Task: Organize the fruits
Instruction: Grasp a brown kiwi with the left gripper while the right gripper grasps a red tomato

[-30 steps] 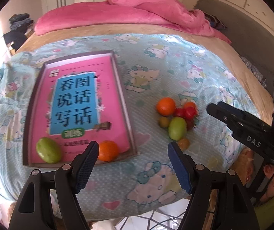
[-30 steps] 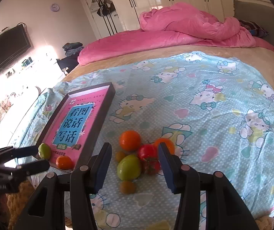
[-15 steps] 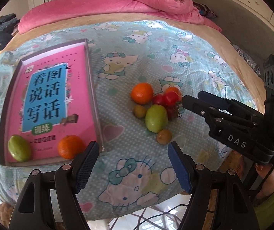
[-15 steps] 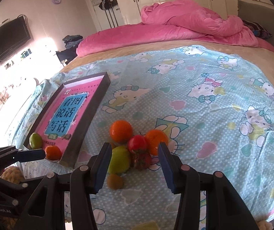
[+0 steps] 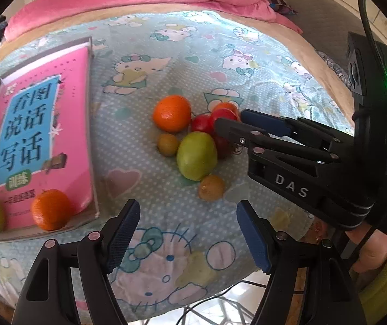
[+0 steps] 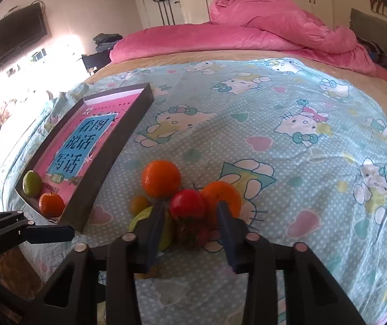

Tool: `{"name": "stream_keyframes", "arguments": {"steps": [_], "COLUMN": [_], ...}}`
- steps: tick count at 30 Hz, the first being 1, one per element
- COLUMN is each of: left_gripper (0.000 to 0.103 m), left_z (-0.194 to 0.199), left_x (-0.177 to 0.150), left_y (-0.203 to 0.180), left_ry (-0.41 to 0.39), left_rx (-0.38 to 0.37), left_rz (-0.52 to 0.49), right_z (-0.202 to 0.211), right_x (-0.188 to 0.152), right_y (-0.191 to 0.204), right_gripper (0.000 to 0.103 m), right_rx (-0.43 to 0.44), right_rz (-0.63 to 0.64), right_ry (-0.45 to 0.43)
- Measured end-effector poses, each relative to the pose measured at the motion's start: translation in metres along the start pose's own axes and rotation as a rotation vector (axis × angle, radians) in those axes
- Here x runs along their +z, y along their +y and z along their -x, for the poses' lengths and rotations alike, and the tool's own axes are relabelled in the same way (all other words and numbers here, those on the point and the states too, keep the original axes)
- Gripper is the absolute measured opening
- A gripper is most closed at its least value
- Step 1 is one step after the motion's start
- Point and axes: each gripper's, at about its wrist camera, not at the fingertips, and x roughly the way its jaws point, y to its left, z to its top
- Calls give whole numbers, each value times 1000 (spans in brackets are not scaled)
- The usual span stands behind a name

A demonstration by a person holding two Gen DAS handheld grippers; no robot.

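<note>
Right wrist view shows my right tongs (image 6: 190,216) closing around the red tomato (image 6: 188,203), which sits between the pads, not yet squeezed. I should close gently and lift straight up, without pushing the oranges beside it. My left tongs (image 5: 188,230) wait open, empty.

Left gripper (image 5: 188,233): your jaws gape wide, empty, at lower centre.
Right gripper (image 6: 190,211): your jaws are closing, angled down from centre right.
</note>
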Motion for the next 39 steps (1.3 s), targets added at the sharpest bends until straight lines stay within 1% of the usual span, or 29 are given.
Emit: {"name": "stream_keyframes", "arguments": {"steps": [1,2,6,7,8,12,15,18,20,21,22,26,30,39], "left_gripper": [68,64,64,63,63,62,57,50,42,41,40,29,27,27], "left_z": [-2,-4,-11,-12,-13,-21,-27,-35,-40,-43,-45,-49,-49,-29], "left_x": [0,0,0,0,1,5,8,11,12,13,13,12,12,9], "left_y": [1,1,0,0,-1,-5,-9,-13,-15,-16,-16,-15,-11,3], "left_ry": [6,9,19,20,21,30,38,53,62,67,69,67,63,36], "left_rx": [-9,-18,-27,-32,-37,-43,-51,-58,-63,-66,-70,-62,-84,-81], "left_rz": [3,6,3,2,2,-5,-2,5,18,26,33,44,65,68], "right_z": [-1,-3,-9,-9,-9,-9,-7,0,4,6,9,15,16,18], "right_x": [0,0,-1,-2,-2,-2,-3,-3,-2,-2,-2,-5,-6,-7], "right_y": [1,2,10,10,11,6,2,-10,-18,-21,-24,-24,-23,-14], "right_gripper": [36,35,33,31,29,29,29,29,29,29,29,29,29,29], "right_rx": [-2,-5,-19,-22,-24,-6,18,61,81,93,95,89,98,94], "right_rz": [9,20,71,78,81,60,34,-30,-74,-92,-105,-106,-103,-69], "right_ry": [2,5,10,7,5,3,-1,-21,-36,-45,-53,-66,-65,-65]}}
